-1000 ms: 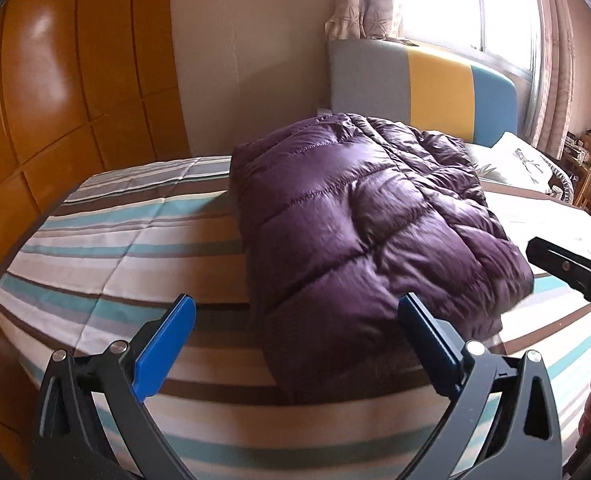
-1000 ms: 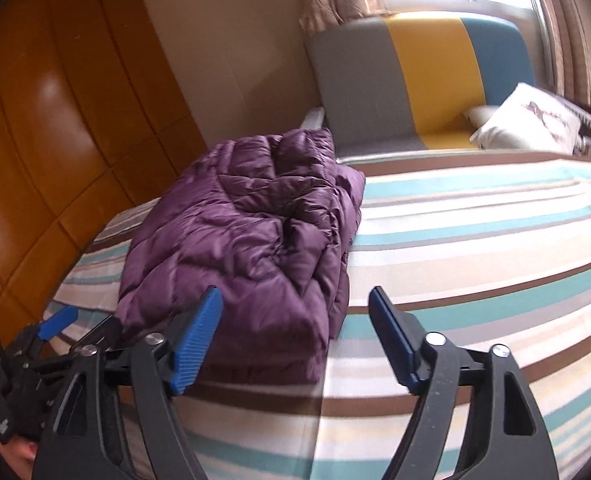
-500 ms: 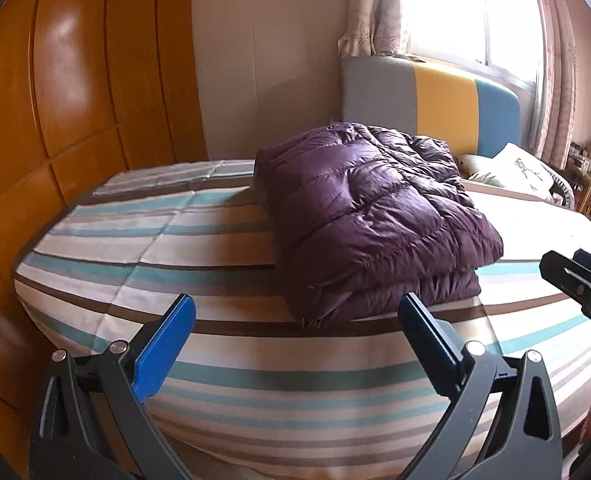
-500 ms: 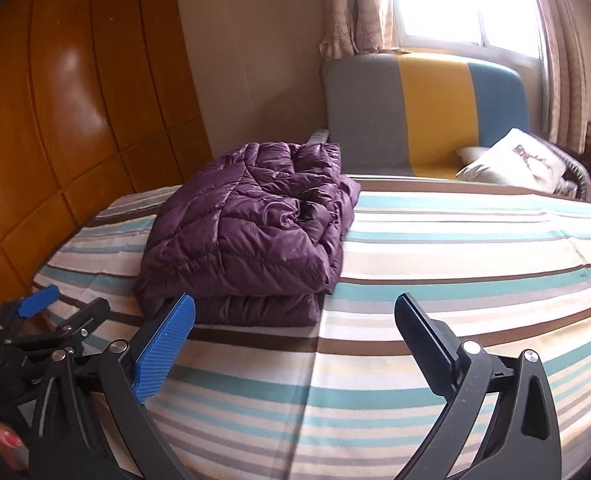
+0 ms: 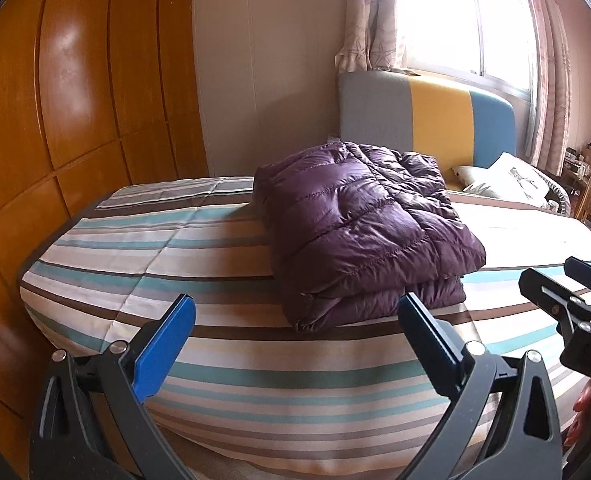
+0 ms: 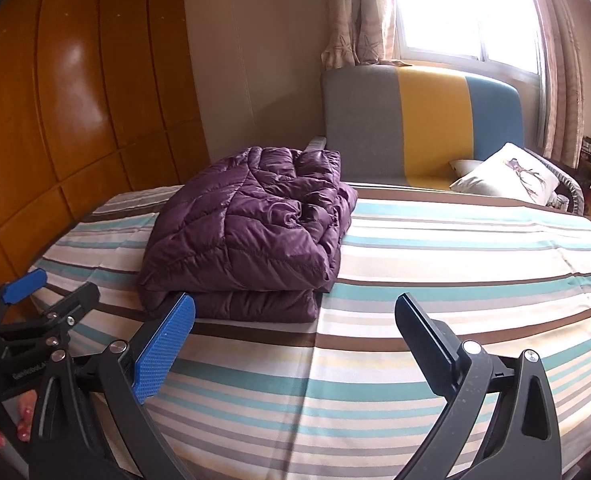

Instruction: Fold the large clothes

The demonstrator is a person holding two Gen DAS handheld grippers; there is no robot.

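- Now both my left fingers and right fingers hang spread, holding nothing
- Purple jacket lies folded on the striped bed
- Puffy layers could spring open if nudged

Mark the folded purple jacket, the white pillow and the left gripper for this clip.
purple jacket (image 6: 251,236): right wrist view, on its quilted top layer.
white pillow (image 6: 507,178): right wrist view, on its printed face.
left gripper (image 5: 295,340): left wrist view, midway between its open fingertips, above the striped bedsheet (image 5: 255,376).

The pillow partly hides behind the folded jacket.
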